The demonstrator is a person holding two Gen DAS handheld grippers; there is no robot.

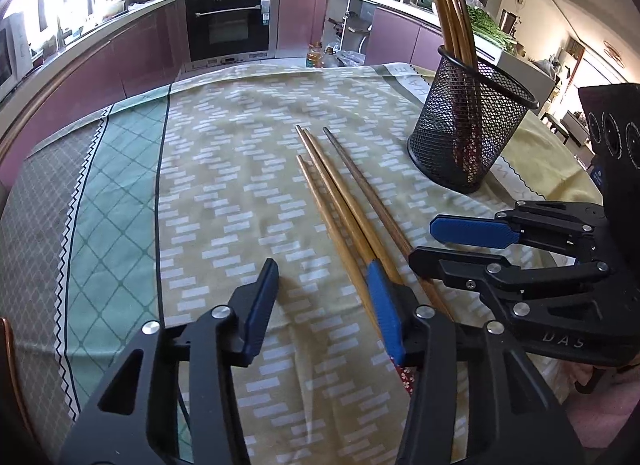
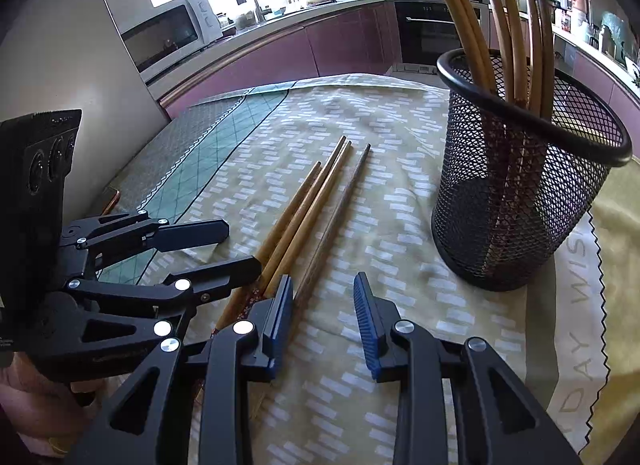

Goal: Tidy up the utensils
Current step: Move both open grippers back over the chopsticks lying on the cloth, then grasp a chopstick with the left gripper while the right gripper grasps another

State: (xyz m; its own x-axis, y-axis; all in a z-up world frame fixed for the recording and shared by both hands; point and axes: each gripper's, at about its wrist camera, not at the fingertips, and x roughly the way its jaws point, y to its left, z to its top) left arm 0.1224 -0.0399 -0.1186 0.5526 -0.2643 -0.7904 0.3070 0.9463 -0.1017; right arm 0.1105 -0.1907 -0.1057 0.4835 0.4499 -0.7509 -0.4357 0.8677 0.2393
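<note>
Several wooden chopsticks (image 1: 340, 201) lie side by side on the patterned tablecloth, tips pointing away; they also show in the right wrist view (image 2: 312, 201). A black mesh holder (image 1: 468, 121) stands upright at the right with several chopsticks in it, also seen in the right wrist view (image 2: 520, 185). My left gripper (image 1: 324, 305) is open and empty, low over the cloth, its right finger resting at the chopsticks' near ends. My right gripper (image 2: 324, 321) is open and empty, just right of the chopsticks, its left finger beside the darkest one.
The tablecloth (image 1: 224, 193) covers a round table whose edge falls off at the left and far side. Kitchen counters, an oven (image 1: 232, 25) and a microwave (image 2: 168, 37) stand beyond. The two grippers sit close together near the front edge.
</note>
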